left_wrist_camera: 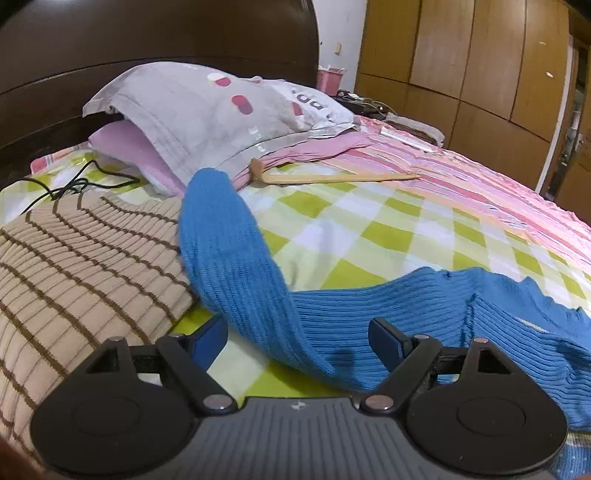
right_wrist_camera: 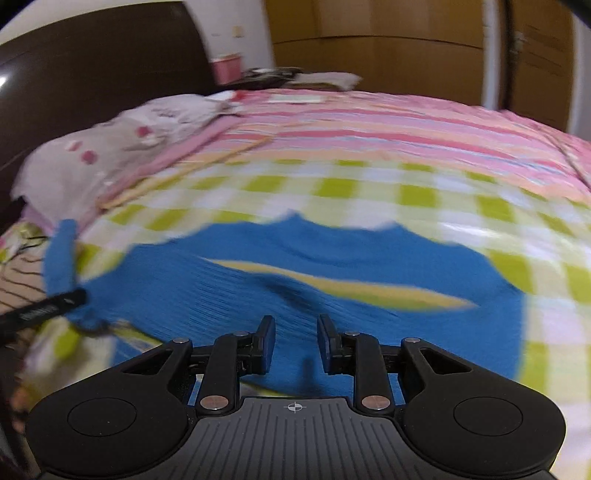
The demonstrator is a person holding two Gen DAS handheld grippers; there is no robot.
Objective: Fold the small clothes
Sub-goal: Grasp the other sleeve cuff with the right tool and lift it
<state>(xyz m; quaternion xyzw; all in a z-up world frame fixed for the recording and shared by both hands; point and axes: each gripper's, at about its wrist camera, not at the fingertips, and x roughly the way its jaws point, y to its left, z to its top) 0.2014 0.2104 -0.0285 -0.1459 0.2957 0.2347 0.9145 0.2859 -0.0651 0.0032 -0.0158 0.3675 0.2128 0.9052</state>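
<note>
A blue ribbed knit sweater (left_wrist_camera: pixel 406 306) lies spread on the checked bed sheet (left_wrist_camera: pixel 369 221). One sleeve (left_wrist_camera: pixel 221 236) runs up and away over the sheet. My left gripper (left_wrist_camera: pixel 297 341) is open, its jaws wide apart on either side of the sleeve's base, close above the cloth. In the right wrist view, which is blurred, the sweater (right_wrist_camera: pixel 258 280) lies flat with its neck opening showing the sheet. My right gripper (right_wrist_camera: pixel 295 343) is open with a narrow gap, just above the sweater's near edge, holding nothing.
A beige brown-striped garment (left_wrist_camera: pixel 81 266) lies at the left beside the sleeve. Grey and purple pillows (left_wrist_camera: pixel 207 110) lean at the dark headboard (left_wrist_camera: pixel 147 33). A wooden hanger (left_wrist_camera: pixel 332 178) and a black cable (left_wrist_camera: pixel 74 182) lie on the bed. Wooden wardrobes (left_wrist_camera: pixel 480 55) stand beyond.
</note>
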